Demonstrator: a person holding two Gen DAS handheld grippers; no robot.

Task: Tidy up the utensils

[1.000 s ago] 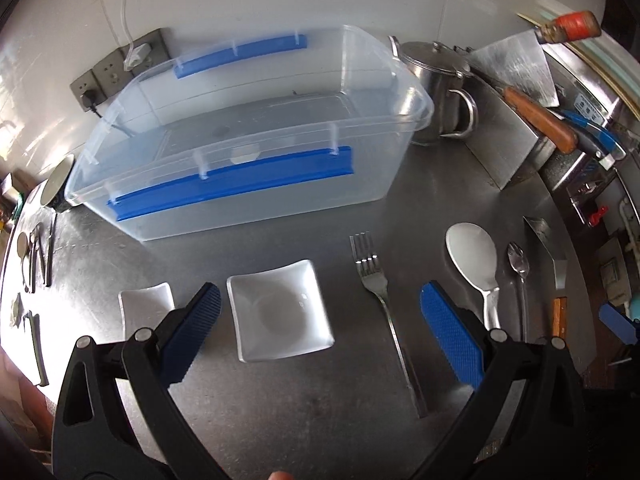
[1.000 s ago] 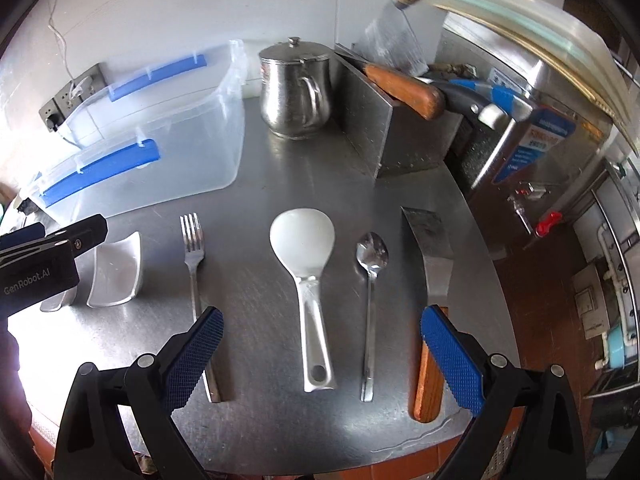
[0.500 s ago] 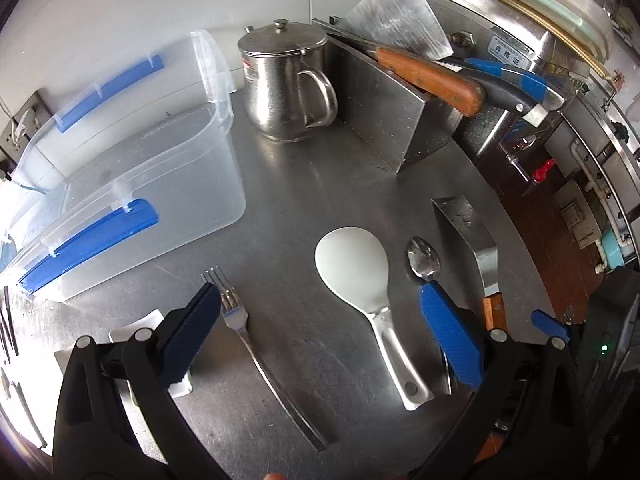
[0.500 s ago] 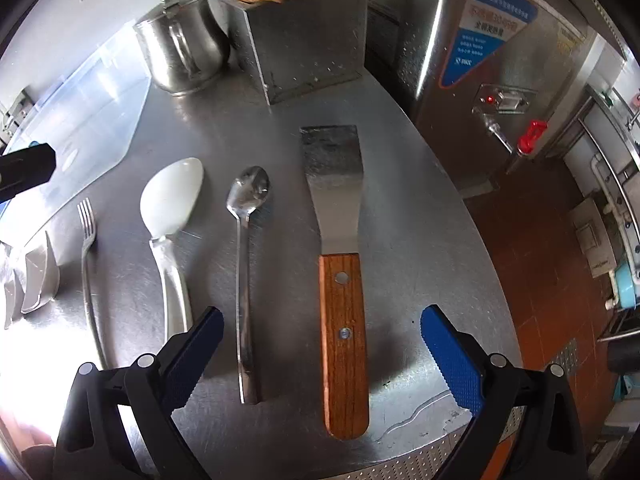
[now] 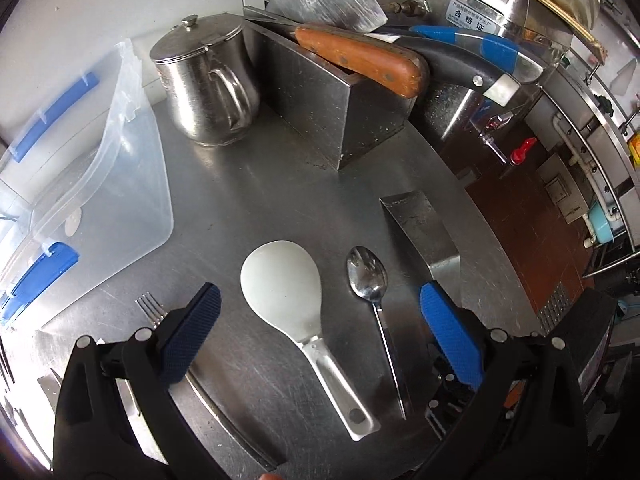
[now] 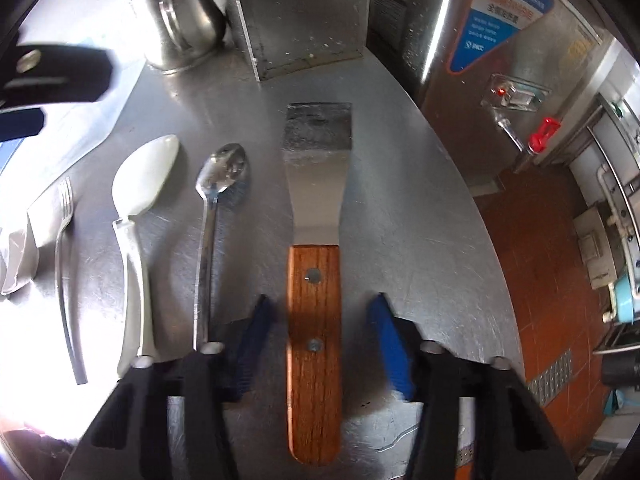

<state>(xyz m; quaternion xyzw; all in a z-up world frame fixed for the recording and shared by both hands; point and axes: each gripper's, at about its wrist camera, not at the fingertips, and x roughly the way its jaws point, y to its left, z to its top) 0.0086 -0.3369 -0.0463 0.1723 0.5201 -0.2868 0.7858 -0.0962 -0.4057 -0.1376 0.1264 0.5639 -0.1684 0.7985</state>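
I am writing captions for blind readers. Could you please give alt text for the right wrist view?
The right gripper, jaws open, straddles the wooden handle of a metal spatula lying on a steel counter without touching it. To its left lie a spoon, a rice paddle and a fork; a steel pot stands behind.

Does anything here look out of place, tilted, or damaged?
Nothing stands out. The steel fork, white rice paddle, steel spoon and wooden-handled spatula lie flat, side by side, on the steel counter.

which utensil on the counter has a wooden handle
The flat metal spatula, rightmost in the row, lying between the right claw fingers. The fork, rice paddle and spoon are all metal.
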